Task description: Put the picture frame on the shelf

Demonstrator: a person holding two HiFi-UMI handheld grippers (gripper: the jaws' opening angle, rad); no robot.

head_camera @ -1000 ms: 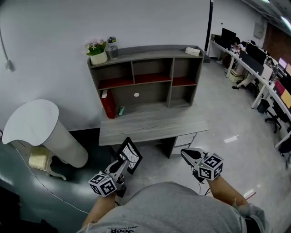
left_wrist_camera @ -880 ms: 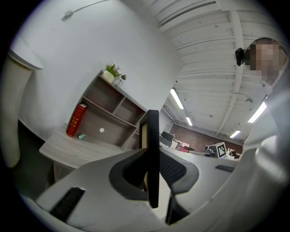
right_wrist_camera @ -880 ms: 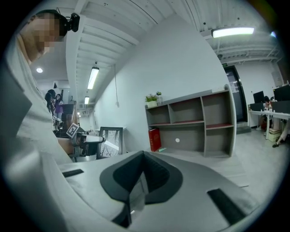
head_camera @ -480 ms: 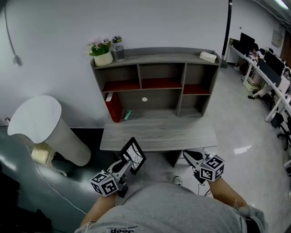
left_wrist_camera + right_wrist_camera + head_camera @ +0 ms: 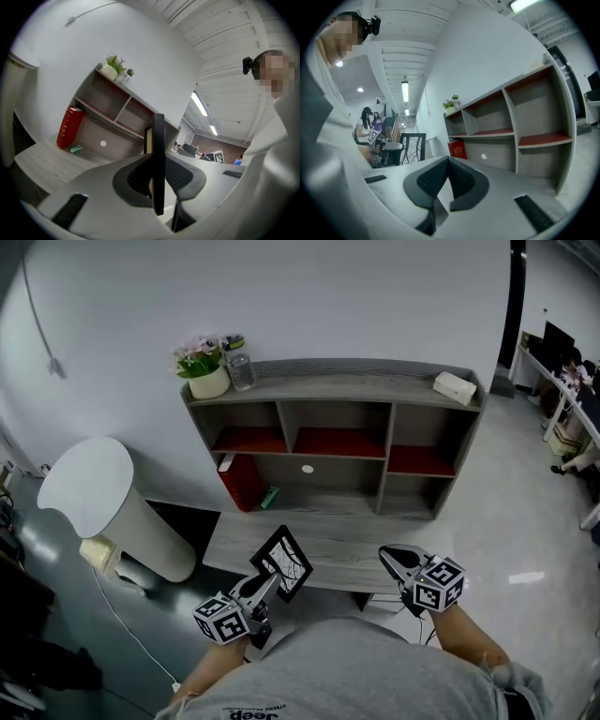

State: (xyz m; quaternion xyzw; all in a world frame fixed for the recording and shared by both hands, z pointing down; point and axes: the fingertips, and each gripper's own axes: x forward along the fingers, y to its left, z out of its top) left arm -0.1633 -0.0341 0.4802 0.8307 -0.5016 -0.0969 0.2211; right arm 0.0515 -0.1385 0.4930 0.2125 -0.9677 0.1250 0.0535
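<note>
The picture frame [image 5: 282, 563] is black with a white branching pattern. It is held up over the desk's front edge, and my left gripper [image 5: 270, 581] is shut on its lower edge. In the left gripper view the frame [image 5: 158, 136] stands edge-on between the two pads. The grey shelf unit [image 5: 337, 442] stands on the desk [image 5: 356, 545] ahead, with open compartments and red boards. My right gripper [image 5: 392, 557] hovers at the desk's front right, shut with nothing in it. In the right gripper view its pads [image 5: 440, 176] meet, and the frame [image 5: 411, 147] shows to the left.
On the shelf top stand a flower pot [image 5: 204, 371], a bottle [image 5: 239, 367] and a white box [image 5: 457, 387]. A red book [image 5: 242, 484] and a small teal item [image 5: 269, 496] sit in the lower left bay. A white round-topped stand [image 5: 103, 502] is left of the desk.
The desk and shelf have come nearer in the head view. The left gripper has carried the frame forward, over the desk's front edge. The right gripper kept its place beside it.
</note>
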